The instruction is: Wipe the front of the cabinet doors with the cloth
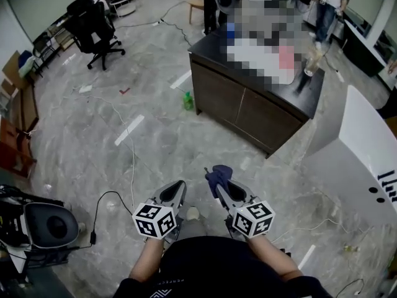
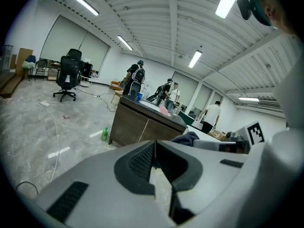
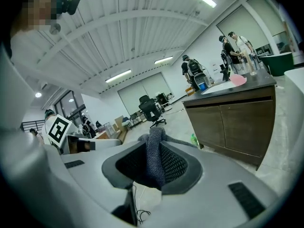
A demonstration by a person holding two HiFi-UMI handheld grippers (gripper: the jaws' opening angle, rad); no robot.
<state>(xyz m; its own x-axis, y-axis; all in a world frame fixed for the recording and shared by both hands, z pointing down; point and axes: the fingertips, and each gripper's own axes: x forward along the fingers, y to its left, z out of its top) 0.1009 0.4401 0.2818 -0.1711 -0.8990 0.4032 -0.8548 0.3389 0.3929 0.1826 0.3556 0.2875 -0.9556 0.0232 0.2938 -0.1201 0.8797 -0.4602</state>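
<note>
Closest to the person, the left tool (image 1: pixel 176 190) has its jaws drawn together with nothing between them, and in its own view the tips (image 2: pixel 155 145) meet over bare floor. Just beside it, the right tool (image 1: pixel 222 184) is clamped on the dark blue cloth (image 1: pixel 218 173). The right gripper view shows the fabric pinched between the ribbed pads and bunched above them (image 3: pixel 153 161).

Beyond both tools lies open marble floor (image 1: pixel 124 135) crossed by cables. A green bottle (image 1: pixel 188 100) stands on it near the cabinet's far left corner.

The dark wooden cabinet (image 1: pixel 248 113) is ahead and somewhat to the right, well apart from the tools. Its two door fronts face the person. Their long run slants from far left to near right, so the right-hand door is the nearer one.

The cloth-bearing right tool is on the cabinet's side and is the better placed of the two. Wiping has not begun, and I judge the next move is to walk forward and bring the cloth flat against the doors.
</note>
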